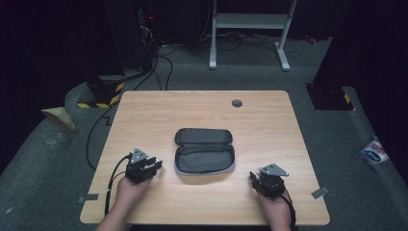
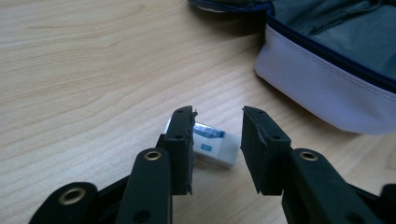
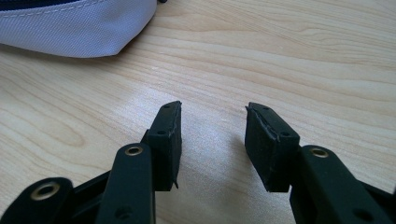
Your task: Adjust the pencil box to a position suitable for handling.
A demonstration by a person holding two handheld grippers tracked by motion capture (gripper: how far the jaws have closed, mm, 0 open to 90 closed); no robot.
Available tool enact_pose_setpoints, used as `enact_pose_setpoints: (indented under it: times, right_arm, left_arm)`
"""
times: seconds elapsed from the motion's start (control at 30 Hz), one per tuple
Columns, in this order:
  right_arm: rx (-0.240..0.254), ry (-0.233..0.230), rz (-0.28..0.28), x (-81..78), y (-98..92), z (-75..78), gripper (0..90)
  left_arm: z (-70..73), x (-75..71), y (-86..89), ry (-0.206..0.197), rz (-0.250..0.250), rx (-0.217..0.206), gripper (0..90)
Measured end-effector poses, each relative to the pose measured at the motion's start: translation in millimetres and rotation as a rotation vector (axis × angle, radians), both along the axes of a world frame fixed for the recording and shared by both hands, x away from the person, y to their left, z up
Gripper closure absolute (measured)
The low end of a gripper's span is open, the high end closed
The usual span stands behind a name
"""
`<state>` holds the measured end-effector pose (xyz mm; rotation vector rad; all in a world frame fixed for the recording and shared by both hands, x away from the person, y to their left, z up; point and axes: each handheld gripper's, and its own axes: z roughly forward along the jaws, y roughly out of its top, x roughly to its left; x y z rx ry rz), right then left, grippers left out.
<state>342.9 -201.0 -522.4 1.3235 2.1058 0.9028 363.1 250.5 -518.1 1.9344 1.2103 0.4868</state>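
Jaws of the left gripper point(image 2: 217, 116) stand apart over a small white eraser point(image 2: 212, 143) lying on the table point(image 1: 269, 125), none of it gripped. Right gripper point(image 3: 212, 109) is likewise spread, with bare wood between its jaws. Farther on, between the two, a grey pencil case point(image 1: 204, 149) lies unzipped and open; its dark lining looks empty.
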Motion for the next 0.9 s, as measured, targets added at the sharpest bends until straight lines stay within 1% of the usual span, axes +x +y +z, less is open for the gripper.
enact_pose_setpoints:
  times: [0.1, 0.17, 0.2, 0.23, 0.27, 0.3, 0.33, 0.37, 0.4, 0.43, 0.5, 0.53, 0.57, 0.6, 0.63, 0.67, 0.7, 0.73, 0.8, 0.9]
  right_arm:
    - [0.003, 0.001, -0.001, -0.1, -0.1, 0.1, 55.8]
    - [0.007, 0.000, -0.002, -0.2, -0.4, 0.1, 55.7]
    - [0.005, -0.003, 0.003, 0.1, -0.9, 0.1, 55.7]
    - [0.005, -0.003, 0.003, 0.1, -0.9, 0.1, 55.7]
    - [0.010, -0.004, 0.000, -0.4, -1.4, 0.2, 55.7]
    - [0.010, -0.004, 0.000, -0.4, -1.4, 0.2, 55.7]
    - [0.009, -0.003, 0.002, -0.3, -1.4, 0.1, 55.7]
    - [0.009, -0.003, 0.002, -0.3, -1.4, 0.1, 55.7]
    - [0.009, -0.002, 0.002, -0.1, -1.3, 0.1, 55.7]
    - [0.008, -0.003, 0.002, -0.2, -1.3, 0.1, 55.7]
    - [0.010, -0.004, 0.003, -0.4, -1.3, 0.2, 55.7]
    - [0.010, -0.004, 0.003, -0.4, -1.3, 0.2, 55.7]
    - [0.012, -0.004, 0.004, -0.3, -1.6, 0.2, 55.7]
    - [0.012, -0.003, 0.004, -0.2, -1.7, 0.2, 55.7]
    - [0.012, -0.002, 0.004, 0.0, -1.6, 0.1, 55.7]
    - [0.011, -0.003, 0.005, 0.0, -1.6, 0.2, 55.7]
    - [0.011, -0.003, 0.005, -0.1, -1.5, 0.2, 55.7]
    - [0.011, -0.005, 0.007, -0.2, -1.5, 0.2, 55.6]
    - [0.012, -0.006, 0.008, -0.4, -1.5, 0.2, 55.6]
    - [0.011, -0.009, 0.008, -0.6, -1.6, 0.2, 55.6]
  left_arm:
    - [-0.5, -6.4, -2.5, -0.005, -0.018, 0.007, 62.2]
    - [-1.4, -12.2, -4.1, -0.008, -0.003, 0.021, 56.7]
    - [-1.4, -16.1, -4.8, -0.004, 0.004, 0.034, 56.5]
    - [-1.4, -16.1, -4.8, -0.004, 0.004, 0.034, 58.6]
    - [-0.4, -23.1, -6.4, -0.001, 0.016, 0.042, 60.0]
    - [-0.4, -23.1, -6.4, -0.001, 0.016, 0.042, 59.9]
    - [0.9, -23.4, -9.0, 0.009, 0.041, 0.041, 58.3]
    - [0.9, -23.4, -9.0, 0.009, 0.041, 0.041, 55.5]
    - [0.9, -18.6, -11.3, 0.022, 0.070, 0.037, 52.7]
    - [0.4, -15.3, -12.3, 0.030, 0.084, 0.035, 52.2]
    - [-1.1, -8.9, -13.8, 0.042, 0.094, 0.041, 50.9]
    - [-1.1, -8.9, -13.8, 0.042, 0.094, 0.041, 50.9]
    - [-2.3, -5.0, -15.5, 0.048, 0.102, 0.045, 50.6]
    - [-3.0, -0.3, -16.7, 0.046, 0.110, 0.049, 50.7]
    - [-3.5, 2.3, -17.6, 0.043, 0.109, 0.049, 50.9]
    - [-4.1, 4.9, -18.5, 0.039, 0.107, 0.066, 51.4]
    - [-4.1, 4.9, -18.5, 0.039, 0.107, 0.066, 51.8]
    - [-5.1, 9.0, -19.2, 0.035, 0.102, 0.081, 52.2]
    - [-6.3, 10.7, -18.9, 0.022, 0.098, 0.075, 55.0]
    - [-5.8, 8.9, -17.1, 0.024, 0.092, 0.079, 60.0]
